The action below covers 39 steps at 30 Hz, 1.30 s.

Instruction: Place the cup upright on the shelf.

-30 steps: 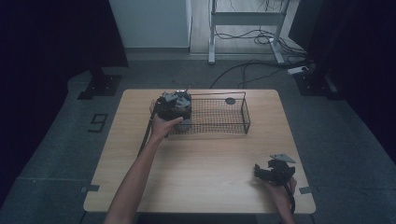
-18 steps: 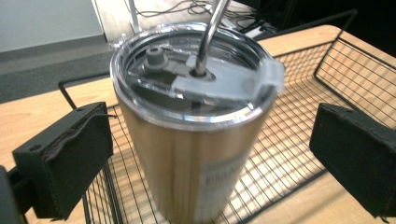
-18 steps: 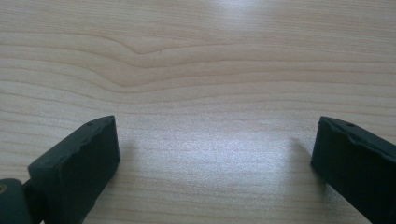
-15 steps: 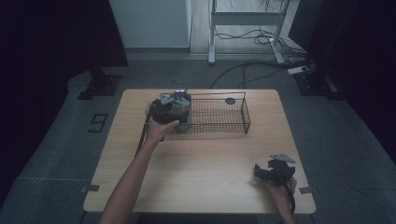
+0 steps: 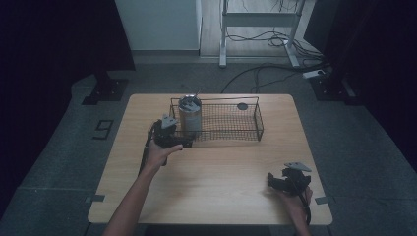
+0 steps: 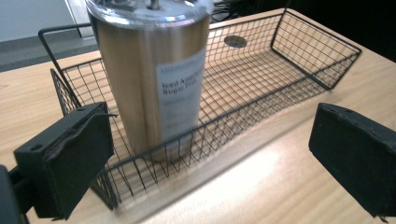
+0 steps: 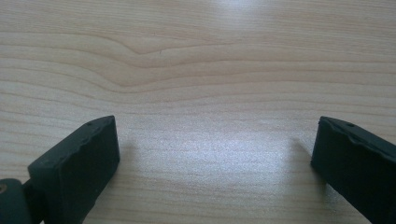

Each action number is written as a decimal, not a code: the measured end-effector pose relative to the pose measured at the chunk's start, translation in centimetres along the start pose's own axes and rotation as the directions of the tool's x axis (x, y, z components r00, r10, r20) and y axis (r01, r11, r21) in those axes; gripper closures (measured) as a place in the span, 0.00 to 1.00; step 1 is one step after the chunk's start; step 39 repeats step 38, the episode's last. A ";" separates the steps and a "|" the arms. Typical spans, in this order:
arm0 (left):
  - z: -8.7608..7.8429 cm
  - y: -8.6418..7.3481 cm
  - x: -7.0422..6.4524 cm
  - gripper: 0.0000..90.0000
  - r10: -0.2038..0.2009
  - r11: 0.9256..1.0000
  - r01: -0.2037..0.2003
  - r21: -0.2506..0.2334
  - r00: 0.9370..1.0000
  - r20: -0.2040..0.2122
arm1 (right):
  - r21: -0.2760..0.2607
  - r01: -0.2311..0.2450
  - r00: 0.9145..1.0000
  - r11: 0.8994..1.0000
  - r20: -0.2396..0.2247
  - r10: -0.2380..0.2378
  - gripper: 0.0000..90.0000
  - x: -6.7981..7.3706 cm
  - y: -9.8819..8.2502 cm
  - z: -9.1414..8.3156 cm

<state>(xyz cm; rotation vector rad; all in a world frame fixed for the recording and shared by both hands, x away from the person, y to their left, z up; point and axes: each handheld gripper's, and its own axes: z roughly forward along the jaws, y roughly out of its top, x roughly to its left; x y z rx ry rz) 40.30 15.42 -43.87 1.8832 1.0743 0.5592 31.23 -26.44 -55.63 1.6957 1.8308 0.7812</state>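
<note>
Dim grey floor surrounds a pale wooden table (image 5: 216, 177) on which the work is laid out. Near the table's front right corner the right gripper (image 5: 290, 181) is rested low over bare wood, its jaws spread wide with nothing between them, apparently kept clear as a spare. Further in, toward the left edge, the left gripper (image 5: 183, 142) is held just outside the near wall of a black wire basket (image 5: 248, 132), jaws wide apart and empty. A metal tumbler (image 6: 156, 84) with a clear lid is stood upright in the basket's left end, seemingly so the mesh walls keep it contained. Beyond it, a small dark round object (image 5: 242, 106) is seen at the basket's far side.
</note>
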 end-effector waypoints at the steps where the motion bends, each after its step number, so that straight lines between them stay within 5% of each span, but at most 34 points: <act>1: -0.3 -0.4 -0.1 0.00 0.008 1.000 -0.008 -0.001 1.000 0.002 | 0.000 0.000 1.000 1.000 0.000 0.000 0.01 0.0 0.0 0.0; 14: -2.5 -5.3 -1.5 0.02 0.003 1.000 -0.003 0.011 0.999 0.035 | 0.000 0.002 1.000 1.000 0.000 -0.002 0.01 0.0 0.0 0.0; 27: -4.0 -10.3 -2.4 0.02 -0.021 0.997 0.016 0.081 0.998 0.058 | 0.000 -0.001 1.000 1.000 0.001 0.001 0.01 0.0 0.0 0.0; 39: -3.8 -11.2 -2.3 0.01 -0.033 0.994 0.027 0.103 0.998 0.058 | 0.000 -0.001 1.000 1.000 0.001 0.001 0.01 0.0 0.0 0.0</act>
